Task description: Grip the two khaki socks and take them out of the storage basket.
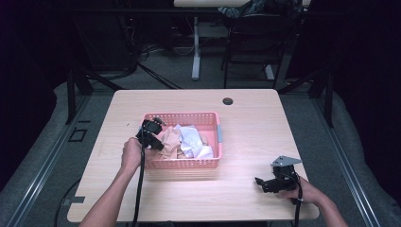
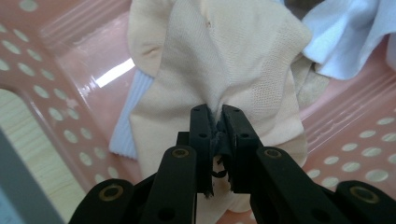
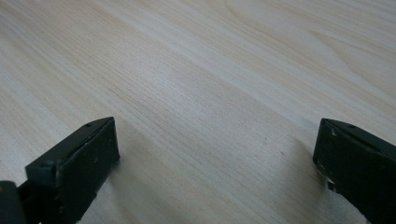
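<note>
The left gripper (image 2: 215, 116) reaches into the pink perforated basket (image 1: 208, 119) near the middle of the wooden counter (image 1: 255, 123), its jaws pinched tight on a fold of a beige knit cloth (image 2: 224, 60) that lies in the left part of the basket. Just beside that cloth, to its right, lies a crumpled white cloth (image 1: 194, 142), and a ribbed pale blue piece (image 2: 128, 116) peeks from under it. The right gripper (image 1: 263, 182) rests low over bare counter near the front right corner, well apart from the basket, its jaws spread wide and holding nothing.
</note>
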